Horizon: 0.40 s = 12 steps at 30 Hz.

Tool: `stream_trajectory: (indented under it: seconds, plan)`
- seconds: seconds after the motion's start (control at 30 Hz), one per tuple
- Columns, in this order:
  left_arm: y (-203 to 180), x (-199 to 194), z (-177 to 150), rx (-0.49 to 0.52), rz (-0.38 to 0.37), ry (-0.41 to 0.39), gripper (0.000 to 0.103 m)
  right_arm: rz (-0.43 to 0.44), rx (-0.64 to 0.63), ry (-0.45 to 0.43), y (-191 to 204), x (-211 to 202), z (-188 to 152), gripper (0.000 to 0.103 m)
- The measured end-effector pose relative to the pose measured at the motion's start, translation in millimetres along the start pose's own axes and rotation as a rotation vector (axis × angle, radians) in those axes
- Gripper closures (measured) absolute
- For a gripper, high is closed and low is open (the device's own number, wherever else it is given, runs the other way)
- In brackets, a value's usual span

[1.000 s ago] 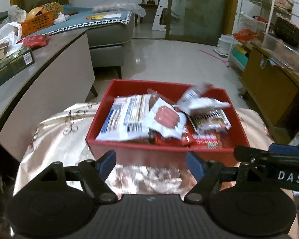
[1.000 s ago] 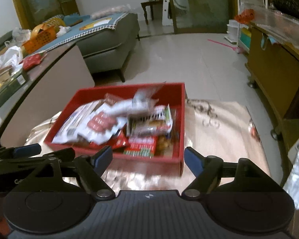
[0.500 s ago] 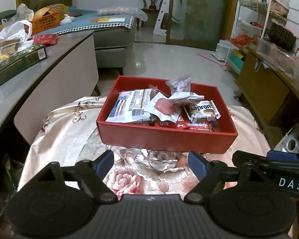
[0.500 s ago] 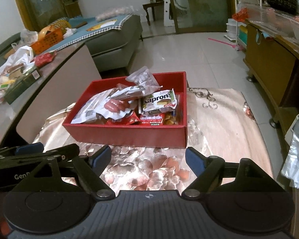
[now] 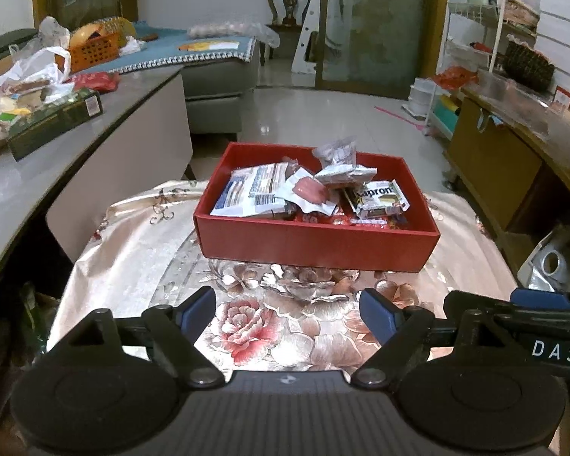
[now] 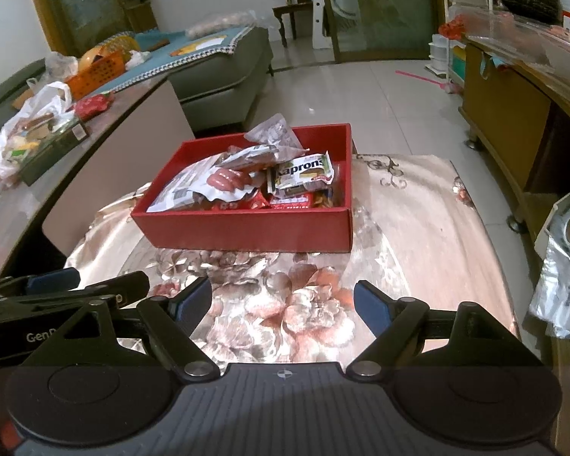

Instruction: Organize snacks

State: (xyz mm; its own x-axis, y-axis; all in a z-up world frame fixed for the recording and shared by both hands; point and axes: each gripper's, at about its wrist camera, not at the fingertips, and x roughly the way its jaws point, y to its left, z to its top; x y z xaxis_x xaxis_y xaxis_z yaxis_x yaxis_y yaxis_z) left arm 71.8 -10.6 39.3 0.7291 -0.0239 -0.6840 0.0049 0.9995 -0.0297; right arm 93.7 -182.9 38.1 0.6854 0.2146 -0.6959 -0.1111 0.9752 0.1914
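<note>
While red box (image 5: 315,241) sits mid-cloth, both fingers (image 5: 287,309) (image 6: 283,304) spread wide, empty — short of near wall.

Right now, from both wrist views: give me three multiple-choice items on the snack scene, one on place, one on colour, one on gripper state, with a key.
1. Where does the Kaprons packet lie?
A. on the tablecloth
B. in the box
C. on the counter

2. What colour is the box that holds the snacks?
A. red
B. green
C. white

3. How do the left gripper and right gripper stand?
A. both shut on packets
B. one open, one shut
C. both open and holding nothing

Key: 1 B, the packet rests among other snacks inside the box walls. 2 A, every wall is red. 3 C, only the floral tablecloth shows between each pair of fingers.
</note>
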Motion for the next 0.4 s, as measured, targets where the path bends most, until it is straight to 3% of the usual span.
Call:
stream_trajectory:
  seconds: [0.4]
  plan:
    - [3,-29,-9,-0.004,-0.003,-0.080,0.025,0.027,-0.002,-0.026,4,-23,-9,0.016]
